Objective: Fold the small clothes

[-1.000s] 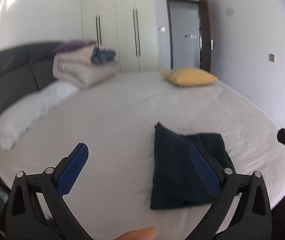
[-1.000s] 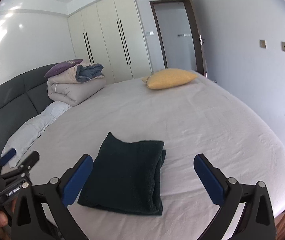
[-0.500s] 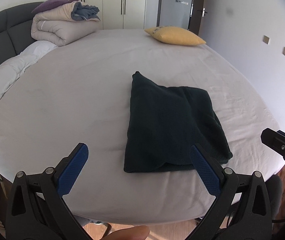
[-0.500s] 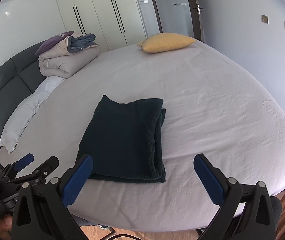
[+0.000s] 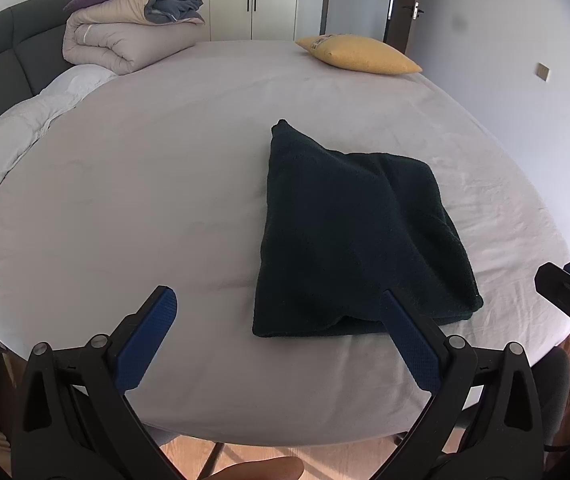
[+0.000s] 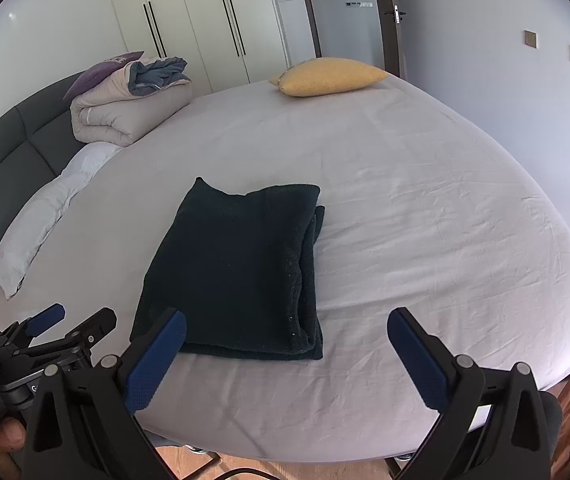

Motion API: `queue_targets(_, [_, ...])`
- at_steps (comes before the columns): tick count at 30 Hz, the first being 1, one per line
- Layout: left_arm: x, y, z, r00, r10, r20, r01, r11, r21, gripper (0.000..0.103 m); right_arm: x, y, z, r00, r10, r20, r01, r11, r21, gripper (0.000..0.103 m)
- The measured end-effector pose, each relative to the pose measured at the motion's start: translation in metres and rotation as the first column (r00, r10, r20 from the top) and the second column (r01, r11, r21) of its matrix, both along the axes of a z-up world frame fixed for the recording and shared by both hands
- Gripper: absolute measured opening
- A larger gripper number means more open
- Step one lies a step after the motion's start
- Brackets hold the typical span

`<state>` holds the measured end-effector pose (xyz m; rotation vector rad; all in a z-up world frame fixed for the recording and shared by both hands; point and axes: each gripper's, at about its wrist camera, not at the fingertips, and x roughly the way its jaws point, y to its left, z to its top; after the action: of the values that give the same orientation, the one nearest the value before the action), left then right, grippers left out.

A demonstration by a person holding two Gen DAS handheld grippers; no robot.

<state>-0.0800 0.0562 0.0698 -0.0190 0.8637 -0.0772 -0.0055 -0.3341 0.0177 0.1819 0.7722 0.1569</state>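
A dark green garment (image 5: 349, 232) lies folded into a thick rectangle on the white bed sheet (image 5: 145, 184), near the bed's front edge. It also shows in the right wrist view (image 6: 237, 272). My left gripper (image 5: 281, 336) is open and empty, held above the bed's front edge, just short of the garment's near side. My right gripper (image 6: 285, 352) is open and empty, also held back from the garment's near edge. The left gripper also shows in the right wrist view (image 6: 61, 324) at the lower left. Part of the right gripper body (image 5: 569, 300) shows at the right edge of the left wrist view.
A yellow pillow (image 5: 359, 54) lies at the far side of the bed. A folded duvet stack (image 5: 133, 36) and a white pillow (image 5: 25, 128) lie by the dark headboard (image 5: 1, 56) at left. Wooden floor (image 5: 325, 460) lies below the bed edge. A wall (image 6: 525, 80) stands right.
Both grippers have pulled back and risen, so the view now looks down on the bed and its front edge and the floor have come into sight. The garment has not moved.
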Motion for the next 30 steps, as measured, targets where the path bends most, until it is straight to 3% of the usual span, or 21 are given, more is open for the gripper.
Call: queue_targets(30, [0.0004, -0.0001, -0.0014, 1.0, 0.006, -0.003, -0.006, 1.0, -0.002, 0.103, 0.0003, 0.0061, -0.0036, 1.0, 0.014, -0.012, -0.014, 1.0, -0.01, 0.103])
